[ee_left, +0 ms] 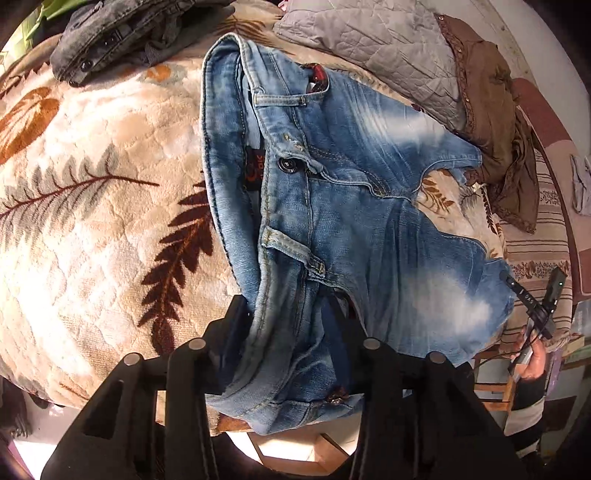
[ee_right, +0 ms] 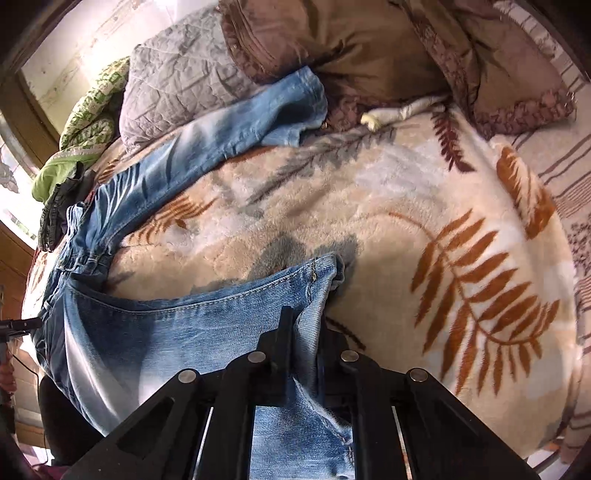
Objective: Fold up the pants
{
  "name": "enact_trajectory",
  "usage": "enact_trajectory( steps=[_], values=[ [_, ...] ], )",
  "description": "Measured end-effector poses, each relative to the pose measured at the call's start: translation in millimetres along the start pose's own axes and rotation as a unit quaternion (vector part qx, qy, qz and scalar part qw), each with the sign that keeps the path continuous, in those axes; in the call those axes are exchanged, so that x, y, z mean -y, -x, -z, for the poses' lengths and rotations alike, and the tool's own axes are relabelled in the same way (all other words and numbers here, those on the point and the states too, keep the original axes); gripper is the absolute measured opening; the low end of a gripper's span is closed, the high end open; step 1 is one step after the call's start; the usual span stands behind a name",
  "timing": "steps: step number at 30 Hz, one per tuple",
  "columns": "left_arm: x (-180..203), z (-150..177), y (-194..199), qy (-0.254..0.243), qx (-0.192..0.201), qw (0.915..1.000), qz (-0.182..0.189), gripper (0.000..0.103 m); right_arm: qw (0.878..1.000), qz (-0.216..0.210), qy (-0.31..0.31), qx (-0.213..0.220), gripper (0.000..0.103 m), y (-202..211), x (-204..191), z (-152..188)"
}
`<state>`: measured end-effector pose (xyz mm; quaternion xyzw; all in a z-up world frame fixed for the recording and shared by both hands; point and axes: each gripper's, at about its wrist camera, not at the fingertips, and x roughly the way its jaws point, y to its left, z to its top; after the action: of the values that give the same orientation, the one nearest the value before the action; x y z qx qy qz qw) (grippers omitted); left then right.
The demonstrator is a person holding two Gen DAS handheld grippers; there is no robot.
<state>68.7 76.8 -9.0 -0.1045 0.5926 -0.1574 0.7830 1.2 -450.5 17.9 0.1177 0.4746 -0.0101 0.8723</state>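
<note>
Faded blue jeans [ee_left: 351, 206] lie on a leaf-patterned fleece blanket [ee_left: 92, 192] on a bed. In the left wrist view the waistband with its button faces me, and my left gripper [ee_left: 291, 314] is shut on the near waistband corner. In the right wrist view my right gripper [ee_right: 304, 325] is shut on the hem of the near leg of the jeans [ee_right: 184, 325]. The other leg [ee_right: 236, 129] stretches away towards the pillows. The right gripper also shows in the left wrist view [ee_left: 532, 306] at the far right, by the leg end.
A dark grey garment [ee_left: 122, 33] lies at the blanket's far corner. A grey quilted pillow [ee_left: 388, 44] and a brown pillow [ee_right: 369, 48] sit at the bed's head. A green-patterned cloth [ee_right: 92, 110] lies by the wall. The bed's edge is near me [ee_left: 280, 439].
</note>
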Motion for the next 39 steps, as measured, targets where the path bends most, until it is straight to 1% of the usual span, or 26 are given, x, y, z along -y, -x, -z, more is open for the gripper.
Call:
enact_trajectory(
  steps=[1,3,4,5,6,7,8,9,11,13,15,17,19,20,22,24,28,29,30,31,32,33,35,36,38,39],
  values=[
    [0.1,-1.4,-2.5,-0.002,-0.005,0.9998,-0.022,0.031,1.0,-0.002,-0.024,0.011,0.008,7.6,11.7,0.0],
    [-10.5,-0.3,-22.3,0.006,-0.028,0.997,-0.071,0.029,0.998,0.025,-0.064,-0.004,0.008,-0.8,38.4,4.2],
    [-13.9,-1.6,-27.8,0.014,-0.028,0.9972,-0.068,0.029,0.995,0.044,-0.081,-0.026,0.008,-12.6,51.4,10.4],
    [-14.8,-2.0,-25.4,0.015,-0.023,0.9976,-0.064,0.029,0.993,0.048,-0.095,-0.053,0.008,-25.5,61.7,18.4],
    [-14.9,-2.2,-21.5,0.015,-0.022,0.9975,-0.065,0.029,0.991,0.042,-0.107,-0.062,0.009,-31.4,67.9,25.8],
    [-15.1,-1.2,-16.5,0.014,-0.019,0.9974,-0.068,0.029,0.992,0.035,-0.117,-0.044,0.009,-26.2,70.1,28.1],
    [-16.5,-0.9,-10.3,0.01,-0.02,0.9975,-0.067,0.029,0.991,0.033,-0.123,-0.044,0.014,-21.2,69.9,26.3],
    [-18.1,-0.9,-3.5,0.01,-0.022,0.9979,-0.06,0.029,0.99,0.045,-0.125,-0.041,0.018,-15.1,69.5,22.3],
    [-25.7,-7.0,17.4,0.018,-0.007,0.9991,-0.039,0.029,0.992,0.068,-0.108,-0.011,0.018,2.7,64.6,8.0],
    [-29.8,-30.5,33.5,0.02,0.015,0.9991,-0.035,0.035,0.994,0.049,-0.096,0.016,0.018,14.1,58.1,-11.4],
    [-31.0,-58.8,42.6,0.025,0.039,0.9982,-0.039,0.063,0.995,0.014,-0.098,0.021,0.021,10.7,50.8,-34.2],
    [-30.2,-89.1,40.0,0.034,0.055,0.9972,-0.037,0.073,0.994,-0.025,-0.106,0.024,0.031,-1.5,41.9,-60.9],
    [-27.9,-120.0,24.0,0.046,0.047,0.9978,-0.013,0.073,0.99,-0.059,-0.123,0.027,0.041,-21.6,31.8,-89.9],
    [-26.5,-134.1,13.2,0.052,0.038,0.9979,-0.003,0.073,0.988,-0.076,-0.133,0.03,0.041,-33.4,28.4,-105.6],
    [-24.3,-156.1,-11.0,0.064,0.024,0.9976,-0.006,0.073,0.981,-0.103,-0.159,0.027,0.043,-62.6,24.0,-134.7],
    [-28.4,-166.6,-31.2,0.081,0.018,0.9965,-0.006,0.073,0.976,-0.109,-0.186,0.028,0.043,-91.2,19.8,-157.9],
    [-33.0,-177.7,-59.7,0.105,0.01,0.9937,0.038,0.073,0.964,-0.128,-0.232,0.029,0.043,-148.9,18.9,-190.4],
    [-30.9,-179.1,-63.5,0.106,0.012,0.9931,0.048,0.073,0.961,-0.134,-0.241,0.027,0.045,-162.7,18.3,-195.6],
    [-26.1,-181.3,-66.5,0.099,0.015,0.9937,0.049,0.064,0.959,-0.135,-0.248,0.022,0.045,-175.5,17.4,-200.4],
    [-18.5,-183.4,-69.1,0.086,0.014,0.9956,0.033,0.053,0.96,-0.132,-0.248,0.012,0.033,-185.0,16.0,-204.6],
    [-12.5,-185.3,-71.0,0.074,0.01,0.9969,0.026,0.028,0.961,-0.134,-0.241,0.008,0.006,-186.5,13.9,-209.9],
    [-8.9,-185.7,-70.9,0.073,0.005,0.9966,0.038,0.023,0.962,-0.146,-0.227,0.034,0.003,-173.0,11.4,-215.8],
    [-4.6,-181.2,-60.7,0.07,0.013,0.9964,0.046,0.023,0.952,-0.207,-0.193,0.119,0.002,-120.0,11.2,-215.5],
    [-2.1,-179.1,-57.5,0.061,0.014,0.9971,0.043,0.023,0.948,-0.223,-0.183,0.134,0.002,-99.7,13.6,-209.6],
    [-0.6,-175.9,-58.8,0.052,0.01,0.9982,0.029,0.023,0.951,-0.209,-0.189,0.123,0.002,-80.6,29.3,-186.0],
    [-0.8,-174.4,-62.2,0.049,0.005,0.9986,0.016,0.023,0.953,-0.198,-0.205,0.101,0.002,-82.6,41.9,-169.4]
  ],
)
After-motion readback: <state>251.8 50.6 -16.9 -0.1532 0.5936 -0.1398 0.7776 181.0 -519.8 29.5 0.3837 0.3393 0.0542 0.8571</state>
